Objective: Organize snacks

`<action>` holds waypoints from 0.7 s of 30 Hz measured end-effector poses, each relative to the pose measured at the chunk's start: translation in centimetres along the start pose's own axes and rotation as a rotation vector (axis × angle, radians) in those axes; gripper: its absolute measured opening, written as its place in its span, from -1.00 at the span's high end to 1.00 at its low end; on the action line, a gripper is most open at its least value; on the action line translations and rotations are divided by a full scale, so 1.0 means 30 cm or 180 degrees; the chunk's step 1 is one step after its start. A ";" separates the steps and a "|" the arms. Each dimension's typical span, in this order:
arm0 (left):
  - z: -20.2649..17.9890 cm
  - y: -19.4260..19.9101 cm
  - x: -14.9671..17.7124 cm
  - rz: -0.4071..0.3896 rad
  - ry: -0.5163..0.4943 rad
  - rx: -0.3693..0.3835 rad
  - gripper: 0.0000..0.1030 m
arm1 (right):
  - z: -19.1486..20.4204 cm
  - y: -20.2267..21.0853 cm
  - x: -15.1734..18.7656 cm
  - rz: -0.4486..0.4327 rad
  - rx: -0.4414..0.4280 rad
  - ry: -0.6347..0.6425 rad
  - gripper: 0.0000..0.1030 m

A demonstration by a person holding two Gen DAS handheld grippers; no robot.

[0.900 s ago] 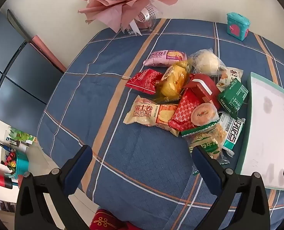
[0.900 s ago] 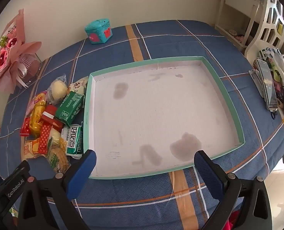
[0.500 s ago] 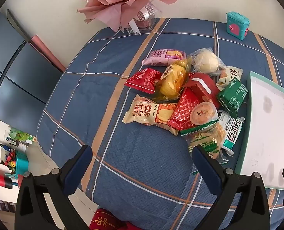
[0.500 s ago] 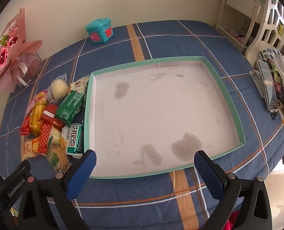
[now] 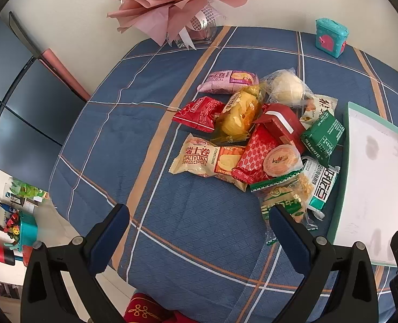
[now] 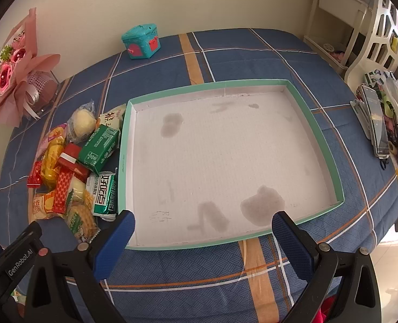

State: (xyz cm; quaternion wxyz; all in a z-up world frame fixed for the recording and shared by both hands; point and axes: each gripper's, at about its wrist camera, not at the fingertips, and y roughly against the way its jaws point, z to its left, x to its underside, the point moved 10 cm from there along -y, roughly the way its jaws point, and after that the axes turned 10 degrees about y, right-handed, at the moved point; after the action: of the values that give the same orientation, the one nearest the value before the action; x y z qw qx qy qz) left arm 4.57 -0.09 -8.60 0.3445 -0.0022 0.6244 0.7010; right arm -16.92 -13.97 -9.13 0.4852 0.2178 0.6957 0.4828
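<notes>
Well apart from both table edges, snacks (image 5: 255, 140) touch the tray rim (image 6: 123, 161).

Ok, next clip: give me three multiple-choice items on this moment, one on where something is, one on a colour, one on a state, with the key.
1. Where does the snack pile lie relative to the tray?
A. inside it
B. on the cloth beside its left edge
C. behind it, by the wall

2. What colour is the tray's rim?
A. mint green
B. red
C. black

3. How does the left tool stand?
A. shut on a packet
B. shut on nothing
C. wide open, holding nothing

Key: 1 B, the packets sit on the blue tablecloth against the tray's left wall; 2 A, the rim shows mint green around a white floor; 3 C, its fingers stand apart above bare cloth.
</notes>
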 end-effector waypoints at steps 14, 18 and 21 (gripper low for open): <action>-0.003 -0.003 0.004 0.0019 0.0011 0.0026 -1.00 | 0.003 0.005 0.005 0.0003 0.0006 -0.0003 -1.00; -0.003 -0.004 0.006 0.0022 0.0010 0.0029 -1.00 | 0.005 0.000 0.007 0.0004 0.0005 0.0004 -1.00; -0.003 -0.005 0.007 0.0024 0.0009 0.0027 -1.00 | 0.006 0.001 0.007 0.0004 0.0006 0.0009 -1.00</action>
State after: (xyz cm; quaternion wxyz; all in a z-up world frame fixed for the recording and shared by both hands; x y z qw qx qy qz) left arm 4.44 -0.07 -8.84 0.3410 0.0006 0.6279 0.6997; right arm -16.86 -13.71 -9.19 0.4836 0.2181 0.6967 0.4828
